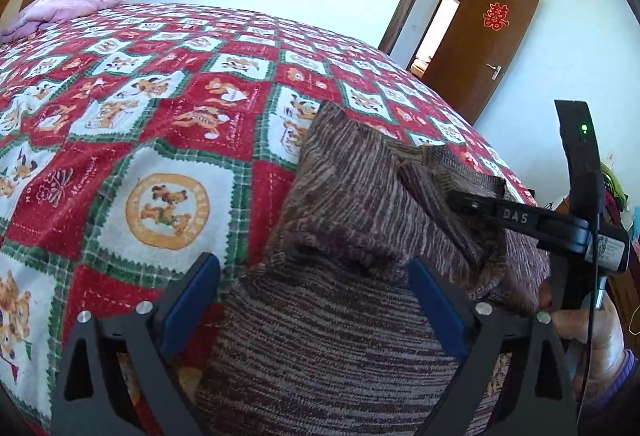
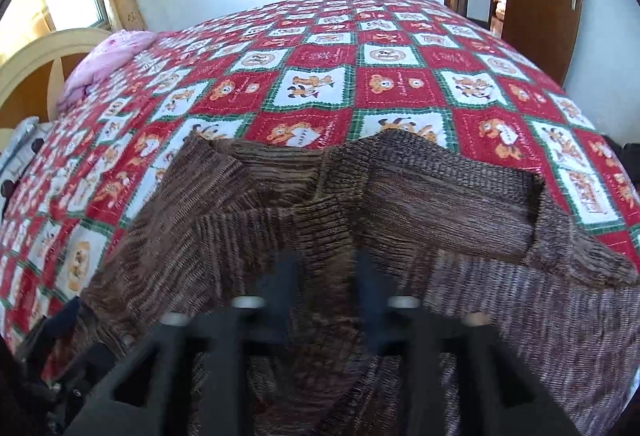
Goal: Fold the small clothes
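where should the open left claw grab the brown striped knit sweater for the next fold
Probably the bottom hem of the brown striped knit sweater, the flat single layer between the left claw's open jaws. Come in low from the near bed edge; the right claw already pinches the raised folded part.

bed | red checked cover | brown knit garment, pink quilt
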`<state>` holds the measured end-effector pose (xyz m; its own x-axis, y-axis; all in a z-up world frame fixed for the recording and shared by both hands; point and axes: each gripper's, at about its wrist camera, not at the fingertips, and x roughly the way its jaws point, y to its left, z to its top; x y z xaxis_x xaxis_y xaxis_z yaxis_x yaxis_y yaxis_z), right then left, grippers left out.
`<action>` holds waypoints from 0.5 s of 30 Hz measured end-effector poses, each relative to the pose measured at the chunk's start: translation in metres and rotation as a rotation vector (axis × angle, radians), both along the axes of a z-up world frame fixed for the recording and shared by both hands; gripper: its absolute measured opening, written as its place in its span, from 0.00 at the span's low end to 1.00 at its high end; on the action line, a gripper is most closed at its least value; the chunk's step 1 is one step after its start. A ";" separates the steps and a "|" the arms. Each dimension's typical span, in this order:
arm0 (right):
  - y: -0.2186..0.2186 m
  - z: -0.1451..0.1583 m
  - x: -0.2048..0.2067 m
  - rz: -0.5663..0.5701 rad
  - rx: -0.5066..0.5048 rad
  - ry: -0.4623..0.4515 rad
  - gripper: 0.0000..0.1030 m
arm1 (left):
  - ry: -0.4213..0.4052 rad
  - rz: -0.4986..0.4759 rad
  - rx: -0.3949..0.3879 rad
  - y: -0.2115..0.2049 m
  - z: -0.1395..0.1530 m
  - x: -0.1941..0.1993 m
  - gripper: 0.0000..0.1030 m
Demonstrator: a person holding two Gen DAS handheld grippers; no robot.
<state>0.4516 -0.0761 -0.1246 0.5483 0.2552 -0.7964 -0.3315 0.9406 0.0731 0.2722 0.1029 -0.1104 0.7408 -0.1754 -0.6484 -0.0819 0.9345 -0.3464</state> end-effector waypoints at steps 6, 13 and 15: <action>-0.026 0.031 -0.017 -0.048 0.115 -0.063 0.08 | 0.005 0.002 0.009 -0.001 0.000 0.001 0.96; -0.070 0.045 -0.045 -0.142 0.106 -0.102 0.08 | 0.009 0.001 0.023 -0.002 -0.001 0.001 0.96; -0.075 0.031 -0.046 -0.144 0.079 -0.061 0.08 | 0.011 0.001 0.028 -0.002 -0.001 0.001 0.96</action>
